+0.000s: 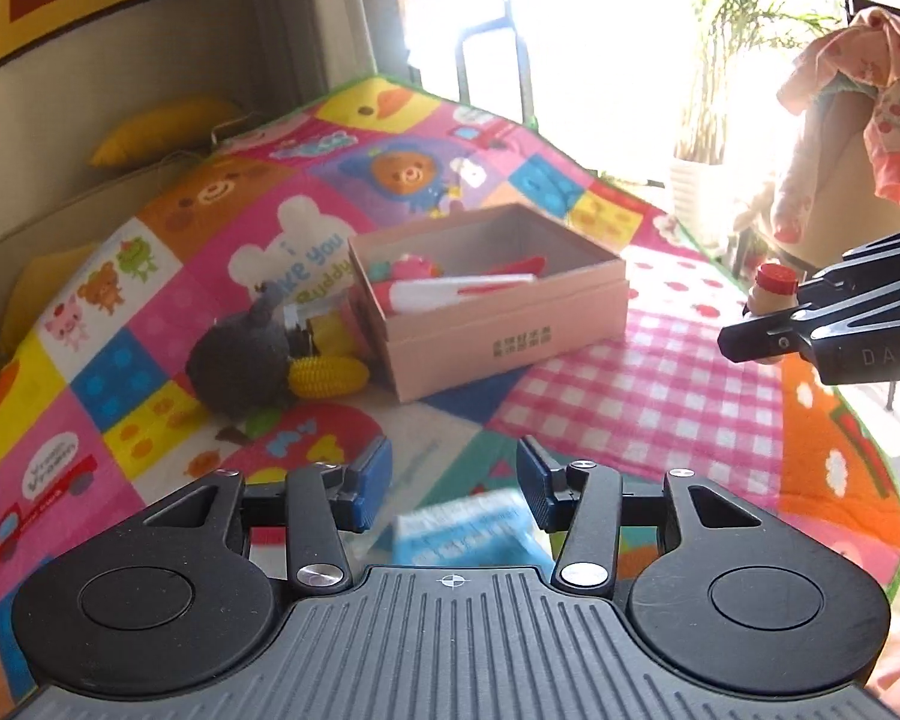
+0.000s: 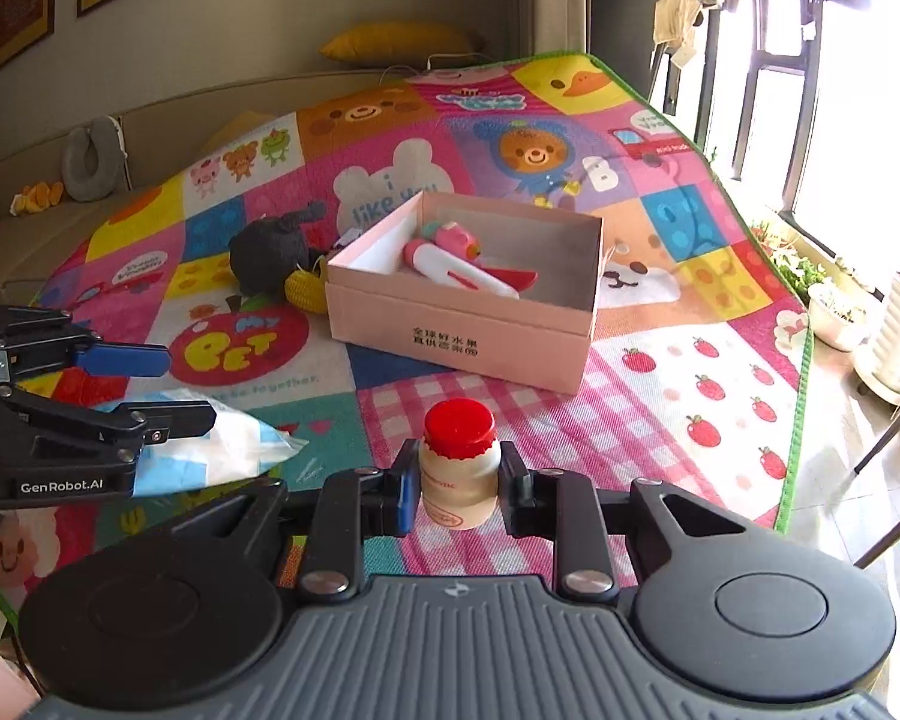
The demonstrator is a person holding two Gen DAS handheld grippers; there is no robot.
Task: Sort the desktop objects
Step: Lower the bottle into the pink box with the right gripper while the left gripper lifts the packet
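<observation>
Resting on the cartoon-print mat (image 2: pixel 660 372), one pink box (image 2: pixel 462 336) is seen beside one corn toy (image 2: pixel 303 288), while one red-capped bottle (image 2: pixel 459 462) is clamped by the right gripper (image 2: pixel 459 489) and one blue-white packet (image 2: pixel 222 444) is gripped by the narrowly parted left gripper (image 1: pixel 456 489).

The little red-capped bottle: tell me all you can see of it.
The bottle is small, with a cream plastic-looking body, a ridged red cap and blurred red print on its side. It stands upright, clamped at mid-body between the pads of the right gripper, and held above the pink checked part of the play mat, short of the pink box.
</observation>
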